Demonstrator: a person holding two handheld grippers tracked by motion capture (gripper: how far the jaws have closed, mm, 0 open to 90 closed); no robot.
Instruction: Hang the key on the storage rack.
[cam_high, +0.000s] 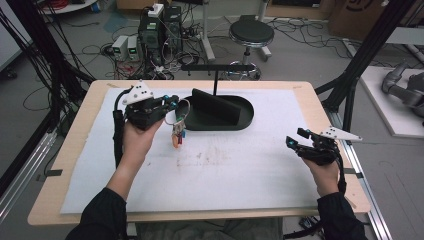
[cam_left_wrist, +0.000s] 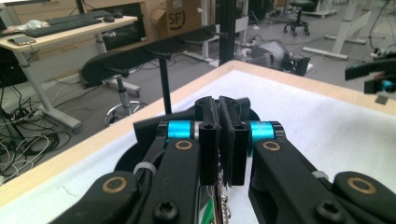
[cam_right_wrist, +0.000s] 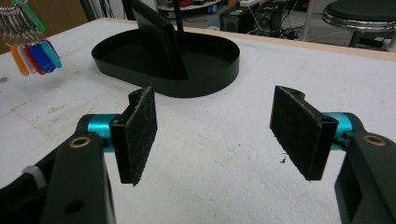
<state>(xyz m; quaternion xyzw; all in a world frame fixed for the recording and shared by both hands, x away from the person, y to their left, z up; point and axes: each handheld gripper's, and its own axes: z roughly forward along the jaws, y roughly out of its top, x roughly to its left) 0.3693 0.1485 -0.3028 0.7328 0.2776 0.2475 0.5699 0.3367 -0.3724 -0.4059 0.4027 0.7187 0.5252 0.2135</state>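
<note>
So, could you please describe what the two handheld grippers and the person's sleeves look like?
Both the left gripper and the right gripper are black, with blue cylinders behind flat dark pads, brass-coloured pivots, a grey triangular plate on top and a black trailing cable. The sleeves are black.

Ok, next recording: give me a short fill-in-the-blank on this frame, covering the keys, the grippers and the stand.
1. The left gripper is shut on the ring of a bunch of ____.
2. The key bunch hangs ____ the white mat, not resting on it.
3. The right gripper has its jaws ____.
4. The black tray is ____ in outline.

Missing words: keys; above; open; oval
</note>
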